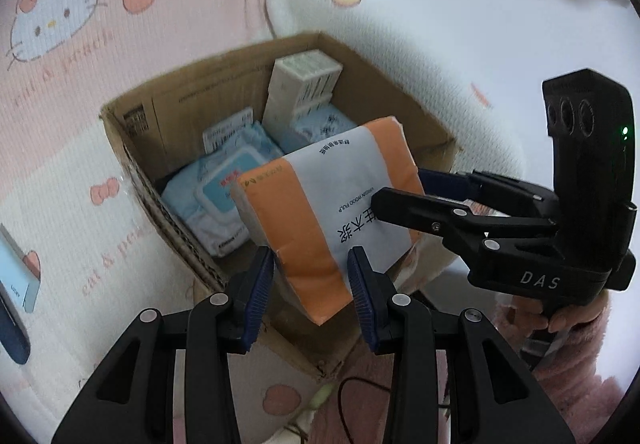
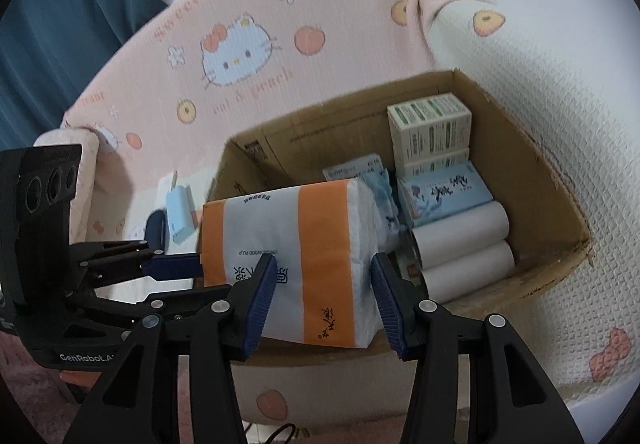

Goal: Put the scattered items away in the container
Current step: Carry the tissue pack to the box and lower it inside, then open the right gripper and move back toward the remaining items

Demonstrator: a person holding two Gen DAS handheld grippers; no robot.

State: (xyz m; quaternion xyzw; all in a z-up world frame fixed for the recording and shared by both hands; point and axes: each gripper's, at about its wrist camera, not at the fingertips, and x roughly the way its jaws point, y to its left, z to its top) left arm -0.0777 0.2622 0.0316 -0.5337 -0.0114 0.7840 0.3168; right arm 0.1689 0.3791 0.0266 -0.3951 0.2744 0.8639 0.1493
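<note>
left wrist: mounted behind the left gripper [image 1: 310, 276], aimed steeply down, close over the cardboard box [image 1: 132, 164]
right wrist: mounted behind the right gripper [image 2: 324, 292], aimed down, close, from the opposite side
shared: orange-and-white tissue pack [image 1: 320, 204], box interior, pink cartoon-cat blanket [image 1: 80, 56]; each gripper is seen by the other camera

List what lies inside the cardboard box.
Inside the cardboard box: white cartons, blue tissue pack, two white rolls, wipes pack. The held orange-and-white pack covers the rest.
</note>
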